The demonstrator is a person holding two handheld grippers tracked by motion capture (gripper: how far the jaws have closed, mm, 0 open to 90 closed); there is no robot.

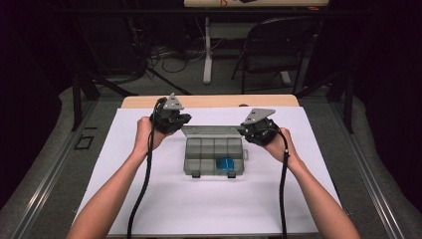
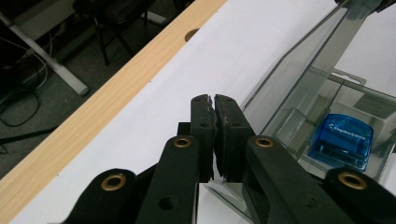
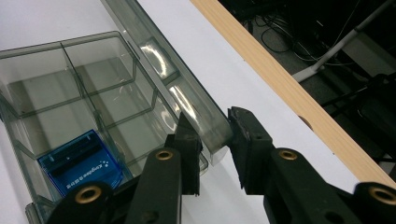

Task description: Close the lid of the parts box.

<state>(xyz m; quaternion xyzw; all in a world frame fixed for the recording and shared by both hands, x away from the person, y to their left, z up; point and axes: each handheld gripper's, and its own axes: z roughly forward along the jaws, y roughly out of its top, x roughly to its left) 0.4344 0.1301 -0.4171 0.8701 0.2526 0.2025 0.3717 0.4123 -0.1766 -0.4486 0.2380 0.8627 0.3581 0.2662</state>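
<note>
Organizer box [image 1: 215, 155] sits mid-desk [image 1: 149, 199], lid [image 3: 187, 100] raised: left gripper [image 2: 214, 100] jaws pinched shut at its corner, right gripper [image 3: 215, 126] jaws open astride the other. Uneven pull could twist the lid or drag the box.

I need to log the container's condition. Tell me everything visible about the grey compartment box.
The compartment box is smoky translucent plastic, split by dividers into cells, with two latches on its near edge. It lies flat on the white sheet, its lid raised at the back. A blue case sits in one near cell. The left gripper is shut by the lid's corner; the right gripper straddles its other end.
</note>
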